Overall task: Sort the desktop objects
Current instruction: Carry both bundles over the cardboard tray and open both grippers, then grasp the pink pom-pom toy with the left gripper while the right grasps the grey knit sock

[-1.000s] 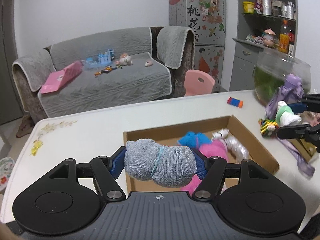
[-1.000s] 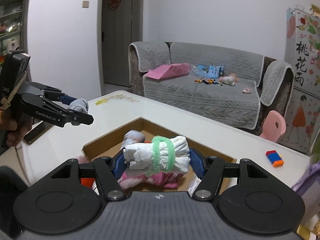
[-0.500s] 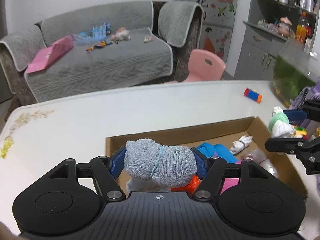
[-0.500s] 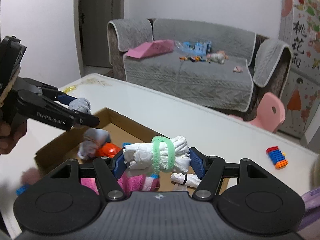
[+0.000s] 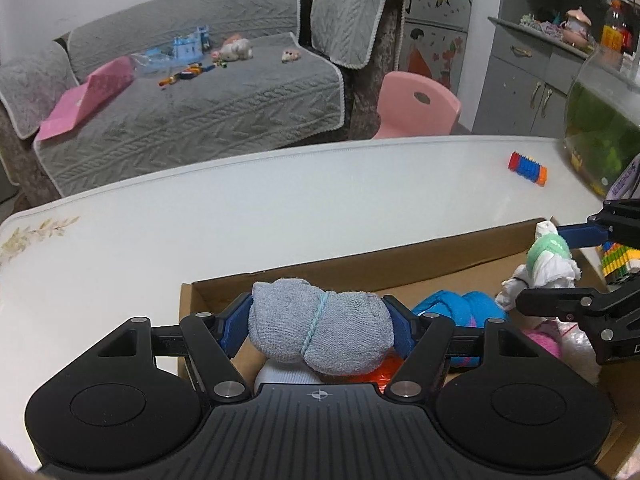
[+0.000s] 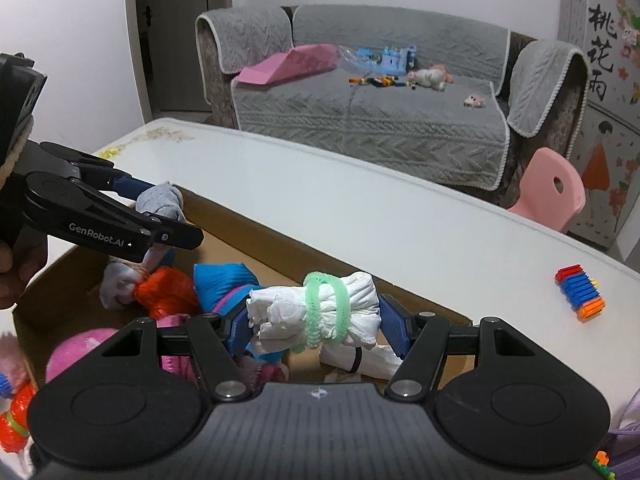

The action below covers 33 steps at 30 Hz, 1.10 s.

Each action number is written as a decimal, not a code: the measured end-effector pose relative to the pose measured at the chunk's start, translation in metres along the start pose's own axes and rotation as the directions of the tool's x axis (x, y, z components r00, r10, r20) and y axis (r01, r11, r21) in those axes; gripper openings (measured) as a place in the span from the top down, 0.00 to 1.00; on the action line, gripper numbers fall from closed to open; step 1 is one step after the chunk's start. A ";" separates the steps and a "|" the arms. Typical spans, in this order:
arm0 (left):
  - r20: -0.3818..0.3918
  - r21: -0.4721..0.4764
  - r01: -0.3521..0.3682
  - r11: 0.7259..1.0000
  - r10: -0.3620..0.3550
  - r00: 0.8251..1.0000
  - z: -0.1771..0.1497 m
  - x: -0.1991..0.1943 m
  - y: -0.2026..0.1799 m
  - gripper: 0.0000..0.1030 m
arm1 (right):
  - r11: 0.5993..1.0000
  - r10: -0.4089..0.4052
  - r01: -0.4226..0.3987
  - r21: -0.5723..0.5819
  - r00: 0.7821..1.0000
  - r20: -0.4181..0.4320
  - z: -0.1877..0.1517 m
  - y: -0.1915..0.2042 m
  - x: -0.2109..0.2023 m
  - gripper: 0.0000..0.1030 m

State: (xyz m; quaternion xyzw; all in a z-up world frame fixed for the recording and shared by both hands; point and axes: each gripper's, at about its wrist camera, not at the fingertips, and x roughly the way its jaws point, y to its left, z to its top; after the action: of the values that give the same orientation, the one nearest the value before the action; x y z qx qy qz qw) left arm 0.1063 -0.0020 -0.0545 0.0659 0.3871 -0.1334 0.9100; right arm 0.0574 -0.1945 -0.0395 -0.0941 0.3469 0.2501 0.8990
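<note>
Now lower, left gripper (image 5: 319, 330) opening, grey sock (image 5: 318, 332)

You're in a home living room: a grey-covered sofa (image 5: 192, 92) strewn with toys, a pink child's chair (image 5: 416, 106), a fish tank (image 5: 600, 120).

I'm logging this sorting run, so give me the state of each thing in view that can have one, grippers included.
left gripper: jaws opening, grey sock bundle between the pads, over the box
right gripper: shut on white cloth bundle, green band around it
cardboard box: open-topped, partly filled with bundles
blue bundle: lying in the box
orange bundle: lying in the box
</note>
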 end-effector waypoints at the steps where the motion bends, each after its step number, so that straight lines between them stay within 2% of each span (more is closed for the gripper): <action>1: 0.001 0.011 -0.011 1.000 0.011 1.000 -0.001 0.001 -0.001 0.25 | 1.000 -0.005 0.005 -0.004 1.000 -0.003 0.000 0.001 0.001 0.39; 3: 0.008 0.018 -0.027 0.999 0.027 1.000 -0.002 -0.001 -0.001 0.16 | 1.000 -0.019 0.019 -0.017 1.000 0.003 0.000 0.002 0.000 0.37; 5: 0.016 0.008 -0.017 1.000 0.016 1.000 -0.002 -0.006 0.000 0.15 | 1.000 -0.016 0.017 -0.014 1.000 0.016 0.000 0.002 -0.002 0.35; 8: 0.032 -0.009 -0.011 1.000 0.012 0.999 -0.002 -0.020 0.002 0.07 | 1.000 -0.020 0.021 -0.011 0.999 0.038 0.002 0.002 -0.011 0.26; 12: 0.069 0.015 -0.022 1.000 0.021 0.997 -0.007 -0.051 -0.001 0.02 | 0.999 -0.032 0.034 -0.020 0.997 0.066 0.004 0.002 -0.028 0.25; 17: 0.119 0.024 -0.018 1.000 0.015 0.993 -0.030 -0.099 0.000 0.00 | 0.999 -0.020 0.024 -0.034 0.994 0.109 -0.012 0.007 -0.069 0.23; 22: 0.131 0.043 -0.003 0.999 -0.003 0.991 -0.074 -0.136 -0.001 0.00 | 0.999 0.011 -0.004 -0.052 0.991 0.132 -0.048 0.022 -0.112 0.19; 24: 0.127 0.053 -0.007 0.999 0.000 0.992 -0.094 -0.144 0.000 0.00 | 0.998 0.029 -0.023 -0.051 0.990 0.139 -0.066 0.031 -0.128 0.18; 28: 0.067 0.034 -0.009 0.999 0.006 0.998 -0.128 -0.138 0.006 0.00 | 0.997 0.064 -0.059 -0.042 0.987 0.145 -0.095 0.050 -0.145 0.18; 33: 0.012 -0.003 -0.009 1.000 0.009 1.000 -0.149 -0.123 0.010 0.00 | 0.993 0.098 -0.086 -0.086 0.985 0.142 -0.116 0.080 -0.149 0.18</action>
State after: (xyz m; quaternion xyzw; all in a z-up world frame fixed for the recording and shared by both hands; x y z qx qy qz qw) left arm -0.0751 0.0647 -0.0683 0.0657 0.3815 -0.1289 0.9130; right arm -0.1451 -0.2230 -0.0252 -0.0953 0.2740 0.3113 0.9049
